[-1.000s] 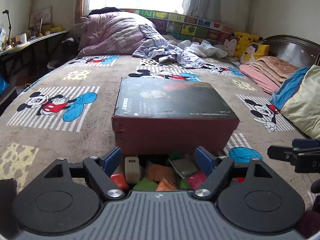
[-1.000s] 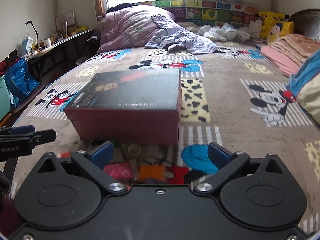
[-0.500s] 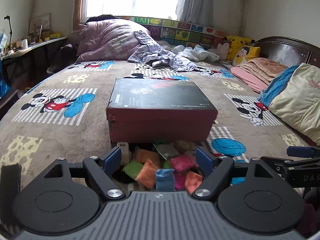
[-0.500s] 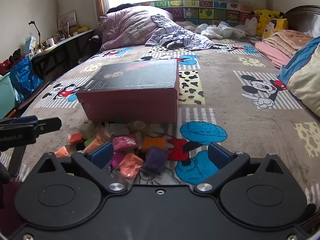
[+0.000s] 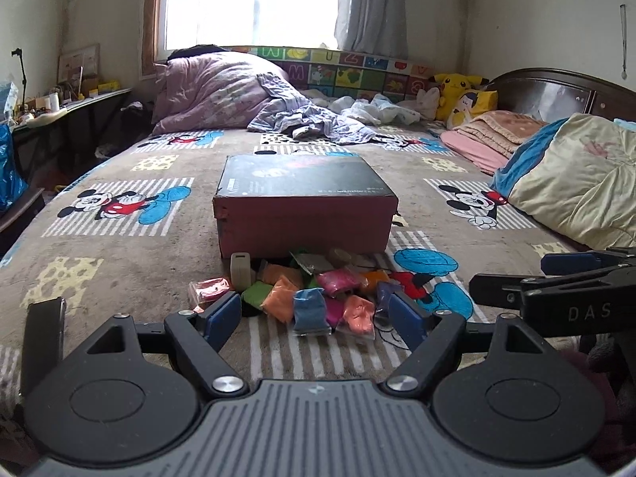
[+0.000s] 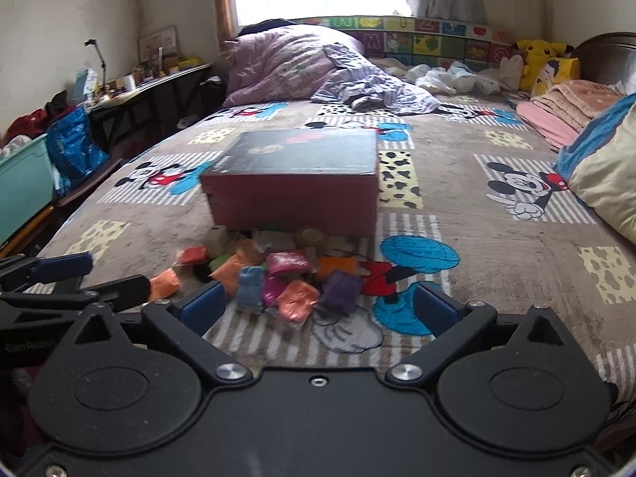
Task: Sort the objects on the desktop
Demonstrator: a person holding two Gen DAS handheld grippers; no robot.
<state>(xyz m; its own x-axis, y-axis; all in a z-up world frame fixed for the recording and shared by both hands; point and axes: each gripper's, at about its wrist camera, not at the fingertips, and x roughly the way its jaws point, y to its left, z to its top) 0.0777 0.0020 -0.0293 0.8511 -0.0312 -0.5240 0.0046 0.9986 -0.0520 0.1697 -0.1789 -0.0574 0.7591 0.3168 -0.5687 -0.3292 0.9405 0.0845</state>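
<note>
Two open grippers held near a heap of small coloured packets in front of a closed red box on a bed.

L gripper (image 5: 316,316) is held w/ jaws spread wide, nothing between them; R gripper (image 6: 318,304) likewise wide & empty. Packet pile (image 5: 314,292) is seen on the cartoon-print bedspread (image 5: 119,246), just near of the red box (image 5: 304,208), whose dark lid is shut. In the pile: blue packet (image 5: 309,310) nearest L gripper, orange packet (image 5: 280,298) to its left, magenta packet (image 6: 288,262) & purple packet (image 6: 340,292) towards the right; a beige tape holder (image 5: 240,270) stands upright at the pile's far-left edge, touching the box front. Purple quilt (image 5: 214,95) is bunched at the far end.
</note>
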